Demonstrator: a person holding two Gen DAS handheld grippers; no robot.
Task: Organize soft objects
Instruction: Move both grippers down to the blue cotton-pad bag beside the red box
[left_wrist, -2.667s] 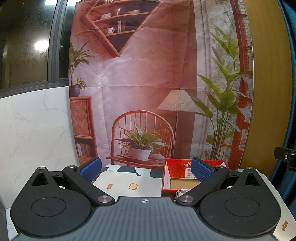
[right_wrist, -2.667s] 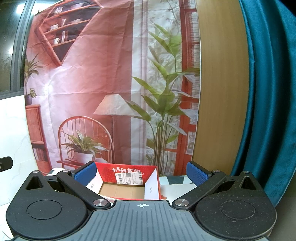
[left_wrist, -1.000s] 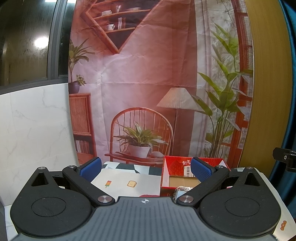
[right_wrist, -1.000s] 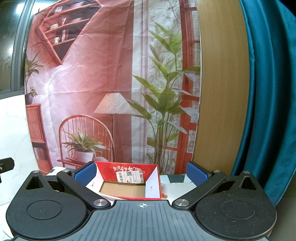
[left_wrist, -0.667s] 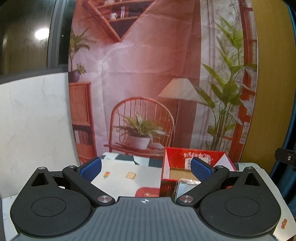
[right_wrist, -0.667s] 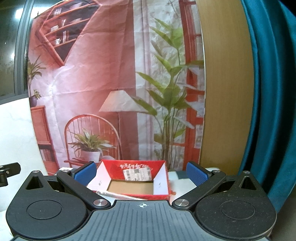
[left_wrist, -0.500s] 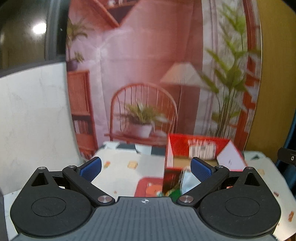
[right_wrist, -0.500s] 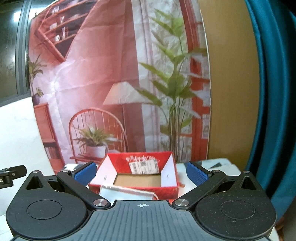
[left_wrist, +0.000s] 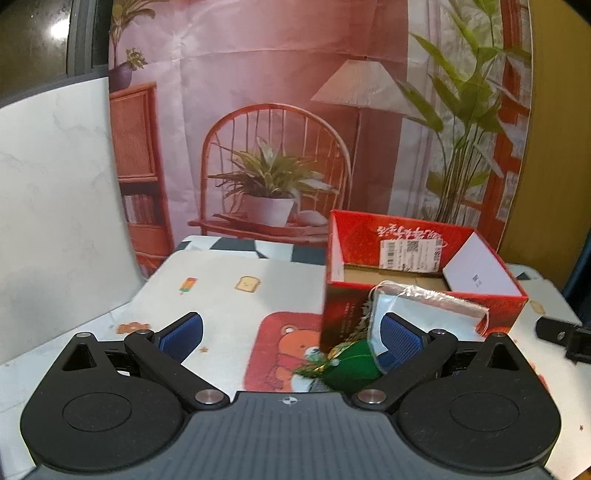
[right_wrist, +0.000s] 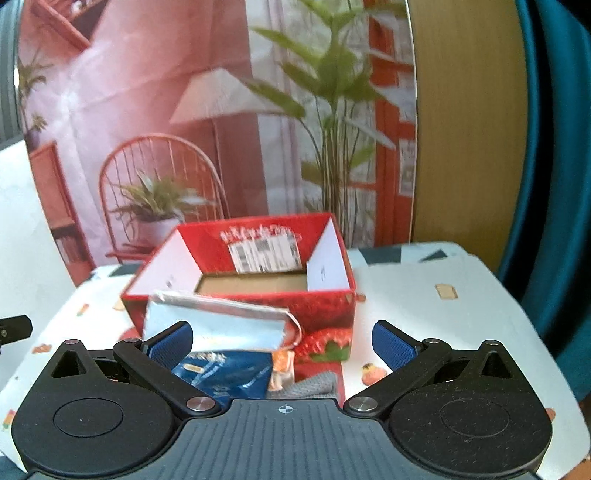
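Black claw (left_wrist: 291, 334), blue pads (left_wrist: 183, 331), silver screws

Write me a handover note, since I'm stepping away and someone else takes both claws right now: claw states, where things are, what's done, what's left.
Left claw: open, holding nothing, low over the cartoon-print mat.
Right claw: open, holding nothing, facing the box.
Red cardboard box: open on the mat; only its bare cardboard floor shows inside.
Silver pouch: leaning against the box's near wall, outside it.
Blue packet, a grey cloth and a green soft item: on the mat in front of the box.
Done: nothing visibly in the box.
Left: probably move these soft items into the box, starting with the pouch.
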